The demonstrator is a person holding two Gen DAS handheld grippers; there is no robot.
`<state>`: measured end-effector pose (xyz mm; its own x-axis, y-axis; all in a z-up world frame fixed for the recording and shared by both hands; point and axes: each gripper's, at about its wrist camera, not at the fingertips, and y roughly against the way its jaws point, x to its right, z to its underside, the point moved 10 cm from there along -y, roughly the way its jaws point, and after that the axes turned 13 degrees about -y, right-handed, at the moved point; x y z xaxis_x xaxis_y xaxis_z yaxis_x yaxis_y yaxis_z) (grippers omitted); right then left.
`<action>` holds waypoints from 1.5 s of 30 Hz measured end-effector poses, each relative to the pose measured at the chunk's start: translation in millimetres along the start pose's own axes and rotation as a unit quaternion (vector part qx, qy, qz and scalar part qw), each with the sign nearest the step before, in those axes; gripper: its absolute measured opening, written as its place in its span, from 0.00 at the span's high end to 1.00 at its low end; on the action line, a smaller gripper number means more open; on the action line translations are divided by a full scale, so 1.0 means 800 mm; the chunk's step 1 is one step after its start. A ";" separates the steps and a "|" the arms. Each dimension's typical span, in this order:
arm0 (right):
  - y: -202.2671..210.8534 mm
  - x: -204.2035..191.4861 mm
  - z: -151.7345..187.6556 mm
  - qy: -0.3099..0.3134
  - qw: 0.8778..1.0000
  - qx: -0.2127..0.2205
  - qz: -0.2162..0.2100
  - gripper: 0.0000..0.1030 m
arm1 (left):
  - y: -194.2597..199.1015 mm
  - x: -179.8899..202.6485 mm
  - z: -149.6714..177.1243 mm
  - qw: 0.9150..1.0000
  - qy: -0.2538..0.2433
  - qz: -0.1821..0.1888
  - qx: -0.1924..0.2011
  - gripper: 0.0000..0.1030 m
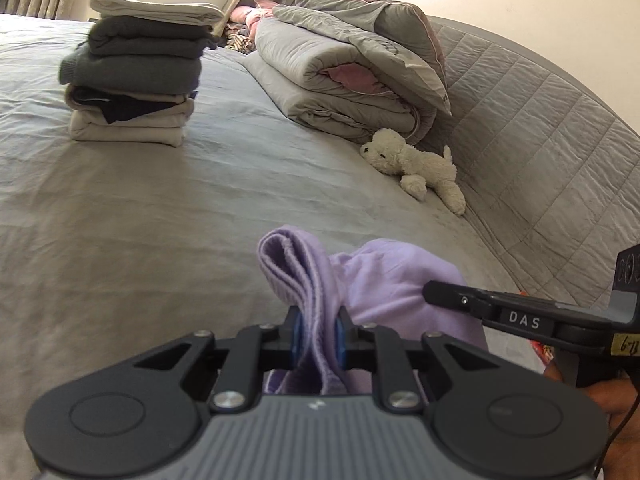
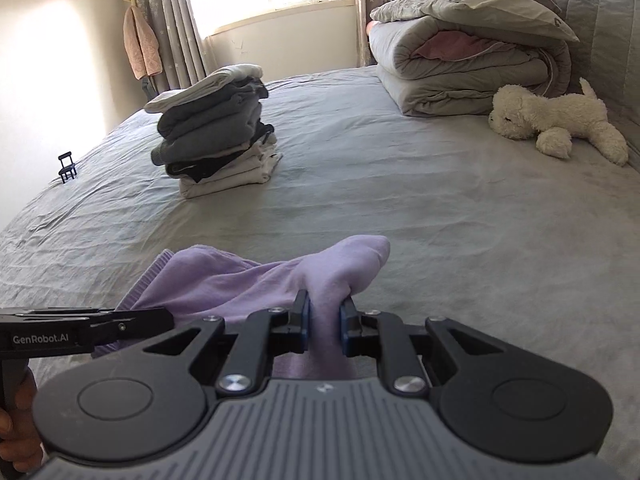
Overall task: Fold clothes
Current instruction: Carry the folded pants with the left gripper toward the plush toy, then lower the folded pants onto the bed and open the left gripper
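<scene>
Left hand-held gripper (image 1: 318,334) pinching ribbed hem of lilac garment (image 1: 384,280); right hand-held gripper (image 2: 324,316) pinching bunched plain part of same garment. Garment held near, over grey bed (image 1: 160,216). Folded stack (image 1: 136,72) far left, plush dog (image 1: 416,168) far right. Risk: thick bunched grips may slip, cloth sagging crooked, fold uneven.

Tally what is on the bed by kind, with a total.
Stack of folded clothes: 1
Lilac garment, clamped by the left gripper and the right gripper: 1
Folded duvet bundle: 1
Pillows on the duvet: at least 1, exact count unclear
Plush dog: 1
Small black stand: 1
Total: at least 6
</scene>
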<state>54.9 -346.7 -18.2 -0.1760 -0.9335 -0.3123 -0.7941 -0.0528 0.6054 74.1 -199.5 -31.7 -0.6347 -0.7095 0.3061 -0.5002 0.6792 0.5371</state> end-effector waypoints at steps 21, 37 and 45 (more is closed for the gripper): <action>0.042 0.360 -0.176 -0.030 0.973 0.151 0.172 0.84 | -0.310 0.270 -0.098 0.991 0.005 0.134 -0.015 0.84; 0.043 0.509 -0.119 -0.245 0.930 0.135 0.240 0.60 | -0.409 0.285 -0.052 0.990 0.068 0.116 -0.048 0.65; -0.005 0.471 -0.095 -0.200 0.943 0.045 0.262 0.60 | -0.394 0.288 -0.050 0.997 0.012 0.057 -0.057 0.45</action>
<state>36.1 -725.2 -82.8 -0.7497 -0.6130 -0.2493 -0.5797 0.4267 0.6942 109.1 -584.2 -99.2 -0.6690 -0.6336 0.3886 -0.3534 0.7311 0.5835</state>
